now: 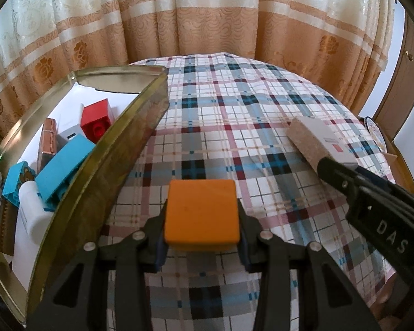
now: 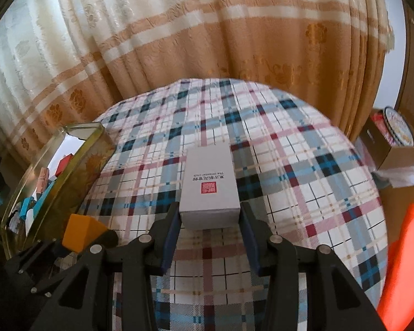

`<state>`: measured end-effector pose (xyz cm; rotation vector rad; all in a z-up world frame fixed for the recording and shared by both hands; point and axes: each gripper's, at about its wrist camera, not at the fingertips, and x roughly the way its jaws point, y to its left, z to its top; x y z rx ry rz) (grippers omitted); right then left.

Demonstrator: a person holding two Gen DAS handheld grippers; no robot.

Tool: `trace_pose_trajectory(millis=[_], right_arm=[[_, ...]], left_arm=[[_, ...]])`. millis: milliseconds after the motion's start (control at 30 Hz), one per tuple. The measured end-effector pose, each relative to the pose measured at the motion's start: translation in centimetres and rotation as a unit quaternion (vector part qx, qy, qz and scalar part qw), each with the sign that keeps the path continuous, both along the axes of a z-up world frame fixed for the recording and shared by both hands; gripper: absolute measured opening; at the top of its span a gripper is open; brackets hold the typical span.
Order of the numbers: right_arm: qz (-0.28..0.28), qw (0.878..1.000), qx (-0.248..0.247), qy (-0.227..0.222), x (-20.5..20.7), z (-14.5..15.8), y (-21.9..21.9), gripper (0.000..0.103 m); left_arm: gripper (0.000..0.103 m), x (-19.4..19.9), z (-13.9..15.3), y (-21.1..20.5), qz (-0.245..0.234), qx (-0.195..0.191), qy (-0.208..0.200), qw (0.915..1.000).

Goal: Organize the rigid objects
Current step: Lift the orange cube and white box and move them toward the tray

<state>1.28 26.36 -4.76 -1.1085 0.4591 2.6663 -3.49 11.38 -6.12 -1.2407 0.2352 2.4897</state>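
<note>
— Left claw [image 1: 201,244] clenched on the orange block [image 1: 202,215], pads pressing both sides, held above the plaid cloth [image 1: 234,115], just right of the gold tin [image 1: 129,143]

— And right claw [image 2: 210,229]?

— Clamped on the near end of the grey box [image 2: 209,186], long axis pointing away, printed face up, far end unsupported. Seen from the left wrist too, off to the right and well apart from the tin

— Surface underneath?

— Hard to call worktop or bed; only rounded plaid cloth showing. Curtain [image 1: 196,22] behind, cardboard carton [image 2: 394,149] off to the right

— Tin contents?

— Red brick [image 1: 96,121], two blue bricks [image 1: 66,160], a white bottle [image 1: 34,209], a brown patterned box [image 1: 48,143]. Already crowded along the near wall

— Risks from here?

— Likely next: carrying both pieces over the rim. First risk, clipping the tall tin wall with the orange block if brought across too low; could shove the tin along the cloth or tip it. Second, the grey box levering down out of the pads, gripped only at one end. Third, little free floor inside: dropping onto the bricks could leave a piece perched and sliding. Fourth, both claws converging on one opening and knocking together

— Remedy?

— Lifting clear of the rim, going one at a time, aiming for the bare white patch at the back
</note>
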Motion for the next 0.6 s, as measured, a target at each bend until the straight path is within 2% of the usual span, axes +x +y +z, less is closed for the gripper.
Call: trace_pose_trajectory(millis=[200,333,600], right_arm=[[0.004,1.0,-0.004,0.016,0.7,0.5,-0.5,0.045],[0.016,1.0,-0.019,0.007,0.6,-0.2,-1.2,0.045],[0.034,0.999,-0.011,0.022,0.9,0.5,-2.5,0.045]], left_arm=[[0.04,0.1,0.0,-0.7,0.011,0.01,-0.005,0.9999],[0.04,0.4,0.0,-0.7,0.011,0.008,-0.004,0.9999],[0.04,1.0,0.3,-0.8,0.007,0.009,0.004,0.9999]])
